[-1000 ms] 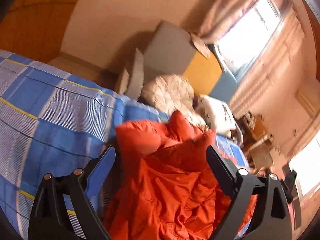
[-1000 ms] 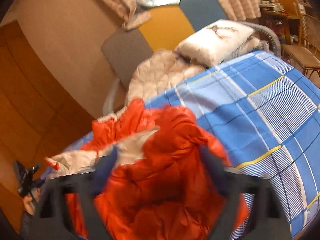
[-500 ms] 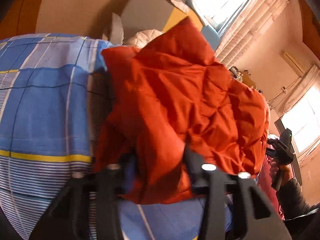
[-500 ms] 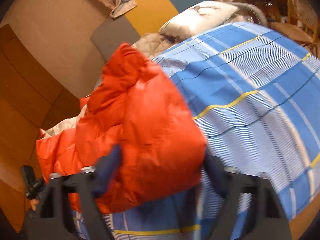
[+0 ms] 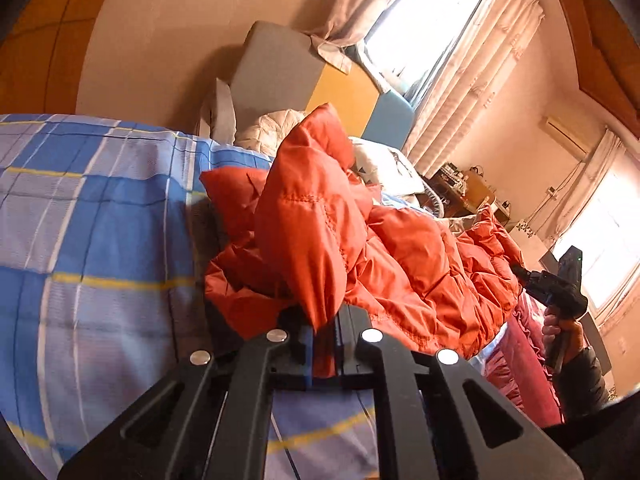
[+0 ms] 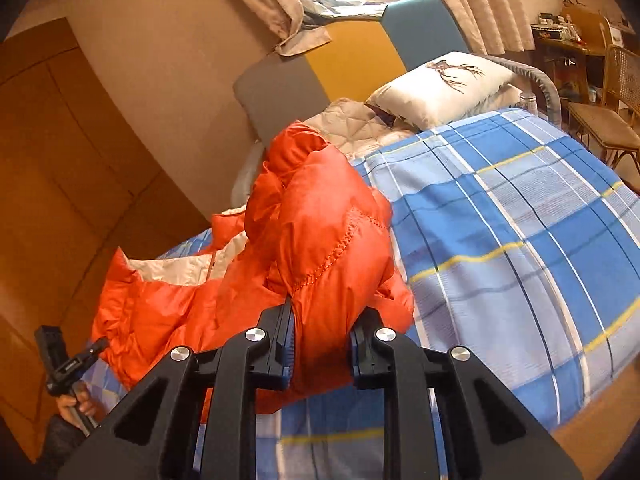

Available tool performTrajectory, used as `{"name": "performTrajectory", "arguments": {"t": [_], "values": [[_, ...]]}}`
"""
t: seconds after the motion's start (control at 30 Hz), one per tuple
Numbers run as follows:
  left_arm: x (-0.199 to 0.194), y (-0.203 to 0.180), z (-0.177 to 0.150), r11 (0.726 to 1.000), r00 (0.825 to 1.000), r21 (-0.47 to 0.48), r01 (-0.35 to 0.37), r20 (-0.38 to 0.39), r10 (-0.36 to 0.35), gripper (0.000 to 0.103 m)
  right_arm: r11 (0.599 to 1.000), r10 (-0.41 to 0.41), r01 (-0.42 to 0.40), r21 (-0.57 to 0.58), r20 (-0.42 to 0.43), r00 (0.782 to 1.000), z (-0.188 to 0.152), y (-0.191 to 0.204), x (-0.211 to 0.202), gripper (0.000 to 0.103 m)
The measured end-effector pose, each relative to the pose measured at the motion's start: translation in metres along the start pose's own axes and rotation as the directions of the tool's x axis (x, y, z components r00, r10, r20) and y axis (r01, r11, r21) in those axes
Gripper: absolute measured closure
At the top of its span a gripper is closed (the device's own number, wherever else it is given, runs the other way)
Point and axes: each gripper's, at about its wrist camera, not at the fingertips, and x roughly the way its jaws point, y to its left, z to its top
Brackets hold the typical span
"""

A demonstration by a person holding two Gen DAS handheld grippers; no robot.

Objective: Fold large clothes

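An orange puffer jacket (image 5: 400, 248) with a pale lining lies bunched on the blue plaid bed cover (image 5: 100, 216). My left gripper (image 5: 322, 320) is shut on a raised fold of the jacket and lifts it off the bed. In the right wrist view my right gripper (image 6: 322, 320) is shut on another thick fold of the same jacket (image 6: 320, 240), held up above the bed cover (image 6: 520, 240). The pale lining (image 6: 188, 266) shows at the left. Each gripper also appears in the other's view, the right one (image 5: 560, 284) and the left one (image 6: 64, 364).
A white pillow (image 6: 444, 84) and a quilted beige blanket (image 6: 352, 124) lie at the head of the bed by the grey, yellow and blue headboard (image 6: 352, 60). A wicker chair (image 6: 612, 112) and a cluttered desk stand at the right. A wooden wardrobe (image 6: 60, 160) stands at the left.
Both grippers were open over the jacket, then closed on folds of it. They now hold those folds raised, and the jacket has settled lower on the bed than half a second ago.
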Motion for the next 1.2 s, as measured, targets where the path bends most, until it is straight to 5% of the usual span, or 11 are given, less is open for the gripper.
{"name": "performTrajectory", "arguments": {"t": [0.2, 0.27, 0.4, 0.57, 0.8, 0.83, 0.87, 0.97, 1.0, 1.07, 1.2], "values": [[-0.019, -0.004, -0.047, 0.998, 0.996, -0.002, -0.062, -0.061, 0.062, 0.084, 0.995, -0.100, 0.103, 0.014, -0.113, 0.988, -0.043, -0.026, 0.000, 0.075], [-0.016, 0.002, -0.049, 0.996, 0.994, -0.012, -0.092, -0.066, 0.091, 0.057, 0.988, -0.154, 0.156, 0.004, -0.115, 0.981, -0.048, -0.031, 0.005, 0.061], [-0.020, 0.002, -0.034, 0.985, 0.985, 0.022, -0.169, -0.020, 0.169, 0.044, 0.954, -0.289, 0.285, -0.090, -0.034, 0.957, -0.041, -0.018, 0.003, 0.026], [-0.010, -0.016, -0.014, 0.971, 0.981, 0.143, -0.192, -0.008, 0.195, 0.034, 0.926, -0.300, 0.300, -0.227, 0.036, 0.953, -0.024, 0.010, 0.010, 0.026], [0.025, -0.029, 0.010, 0.951, 0.977, 0.256, -0.175, -0.076, 0.201, 0.037, 0.851, -0.360, 0.312, -0.423, -0.037, 0.932, 0.001, 0.027, 0.073, 0.026], [0.033, -0.029, 0.012, 0.950, 0.977, 0.269, -0.159, -0.098, 0.191, 0.051, 0.846, -0.365, 0.309, -0.434, -0.050, 0.930, 0.002, 0.027, 0.078, 0.028], [0.036, -0.032, 0.014, 0.945, 0.975, 0.285, -0.158, -0.108, 0.196, 0.070, 0.850, -0.356, 0.288, -0.440, -0.077, 0.931, 0.003, 0.027, 0.083, 0.044], [0.044, -0.034, 0.016, 0.938, 0.973, 0.311, -0.154, -0.115, 0.198, 0.091, 0.840, -0.372, 0.276, -0.468, -0.127, 0.919, 0.000, 0.024, 0.097, 0.077], [0.043, -0.036, 0.016, 0.934, 0.973, 0.320, -0.162, -0.104, 0.205, 0.093, 0.840, -0.379, 0.282, -0.463, -0.129, 0.916, -0.001, 0.022, 0.097, 0.092], [0.038, -0.038, 0.018, 0.939, 0.978, 0.305, -0.161, -0.078, 0.193, 0.097, 0.847, -0.382, 0.293, -0.444, -0.124, 0.916, -0.001, 0.018, 0.093, 0.101], [0.015, -0.040, 0.024, 0.952, 0.986, 0.261, -0.161, 0.001, 0.167, 0.098, 0.869, -0.351, 0.306, -0.389, -0.049, 0.935, 0.009, 0.021, 0.066, 0.102]]}}
